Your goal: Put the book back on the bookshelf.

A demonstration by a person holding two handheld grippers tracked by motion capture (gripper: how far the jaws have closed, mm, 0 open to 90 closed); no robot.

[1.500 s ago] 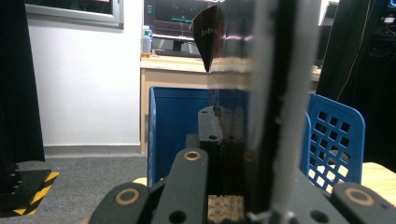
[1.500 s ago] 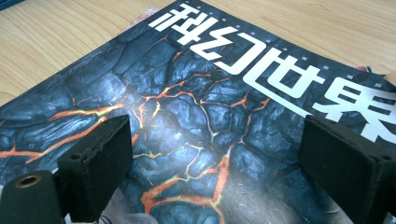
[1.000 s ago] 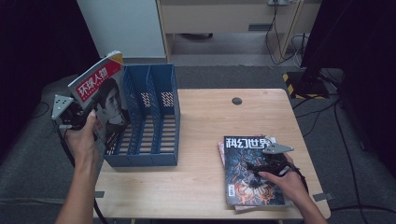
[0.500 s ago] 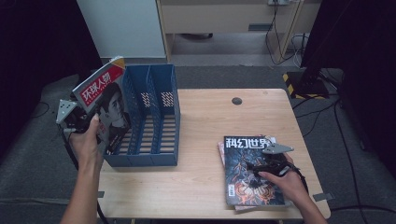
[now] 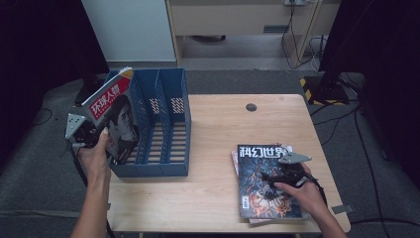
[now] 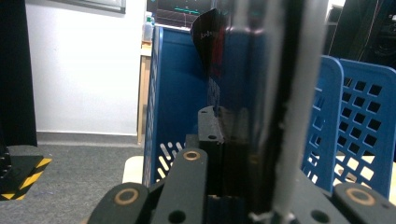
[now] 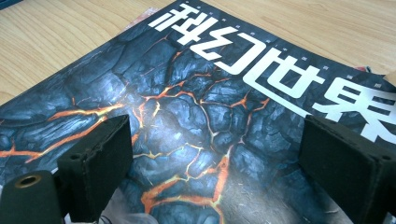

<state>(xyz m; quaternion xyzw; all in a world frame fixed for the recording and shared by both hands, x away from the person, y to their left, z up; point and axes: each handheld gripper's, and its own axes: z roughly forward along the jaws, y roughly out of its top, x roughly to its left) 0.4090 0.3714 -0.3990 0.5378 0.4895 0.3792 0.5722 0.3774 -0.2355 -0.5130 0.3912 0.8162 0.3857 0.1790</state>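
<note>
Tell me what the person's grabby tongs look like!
Each hand carries black tongs. The left tongs and right tongs both wear a grey three-cornered plate on top. Up close, the right one's two fingers are blocky, with rough black pads, and the left one has brass-coloured rings around its screw holes. The forearms are bare, with no sleeves.

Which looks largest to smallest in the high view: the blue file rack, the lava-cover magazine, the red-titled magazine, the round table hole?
1. blue file rack
2. lava-cover magazine
3. red-titled magazine, raised nearer the camera and partly hidden, so unsure
4. round table hole
</note>
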